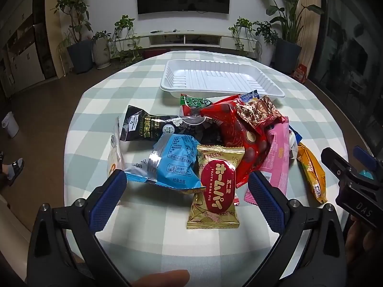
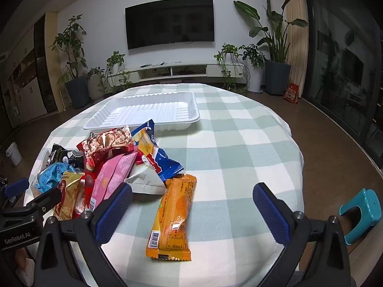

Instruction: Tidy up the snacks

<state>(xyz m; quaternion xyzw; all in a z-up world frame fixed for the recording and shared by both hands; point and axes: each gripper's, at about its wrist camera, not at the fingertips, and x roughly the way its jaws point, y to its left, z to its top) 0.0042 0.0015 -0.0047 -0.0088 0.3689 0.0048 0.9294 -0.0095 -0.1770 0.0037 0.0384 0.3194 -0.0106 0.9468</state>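
Observation:
A heap of snack packets lies on the checked tablecloth in front of an empty white tray (image 1: 222, 77), also in the right wrist view (image 2: 148, 110). In the left wrist view my left gripper (image 1: 186, 184) is open, its fingers either side of a gold Home Pie packet (image 1: 215, 191) and a light blue packet (image 1: 172, 165). Behind them lie a black packet (image 1: 165, 126), a red packet (image 1: 237, 129) and a pink packet (image 1: 277, 157). My right gripper (image 2: 191, 196) is open just above an orange packet (image 2: 174, 217), which also shows in the left wrist view (image 1: 312, 172).
The round table (image 2: 251, 157) drops off at its edge on all sides. A blue packet (image 2: 162, 157) and a white packet (image 2: 146, 181) lie at the heap's right side. A teal stool (image 2: 361, 208) stands on the floor to the right.

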